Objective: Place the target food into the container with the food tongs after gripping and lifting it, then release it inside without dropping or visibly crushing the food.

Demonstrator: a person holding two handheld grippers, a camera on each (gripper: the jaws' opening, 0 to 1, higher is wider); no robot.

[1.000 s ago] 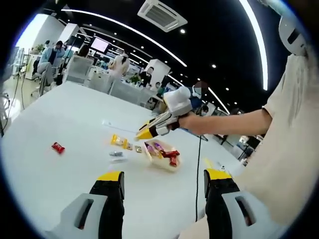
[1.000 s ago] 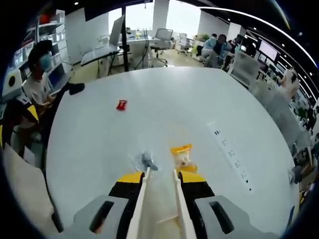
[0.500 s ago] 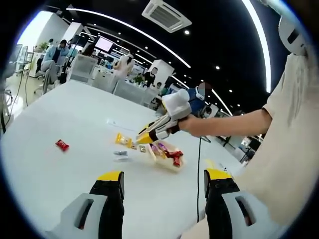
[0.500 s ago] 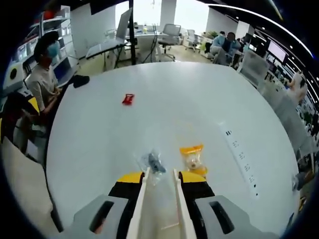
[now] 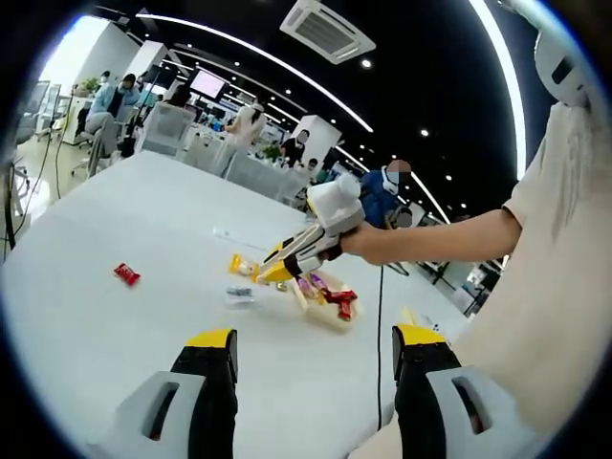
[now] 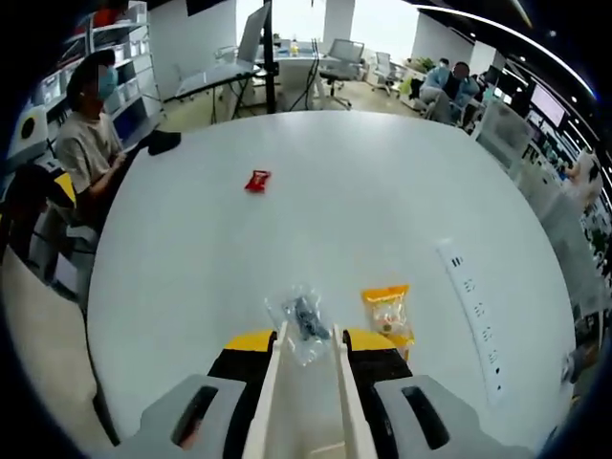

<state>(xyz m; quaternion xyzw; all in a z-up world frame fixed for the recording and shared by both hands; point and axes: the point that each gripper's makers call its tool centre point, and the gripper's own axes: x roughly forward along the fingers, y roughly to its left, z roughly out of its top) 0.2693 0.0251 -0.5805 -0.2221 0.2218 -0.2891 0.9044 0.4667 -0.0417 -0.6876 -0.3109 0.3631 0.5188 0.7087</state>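
A clear packet with dark pieces (image 6: 304, 321) lies on the white table (image 6: 191, 258), right at the tips of the pale food tongs (image 6: 274, 382). My right gripper (image 6: 308, 346) is shut on the tongs, whose two arms stay a little apart. An orange snack packet (image 6: 389, 314) lies just to the right and a red wrapped sweet (image 6: 257, 180) farther off. In the left gripper view the right gripper (image 5: 283, 261) reaches down over the clear packet (image 5: 239, 295), beside a shallow container (image 5: 330, 308) holding wrapped snacks. My left gripper (image 5: 314, 346) hangs open with nothing in it.
A white power strip (image 6: 475, 316) runs along the table's right side. A person (image 6: 88, 143) sits at the table's left edge. The red sweet (image 5: 125, 274) lies alone at the left. A black cable (image 5: 379, 335) trails off near the container.
My right gripper and tongs have moved forward and down to the clear packet, which now sits at the tong tips. The left gripper has stayed open.
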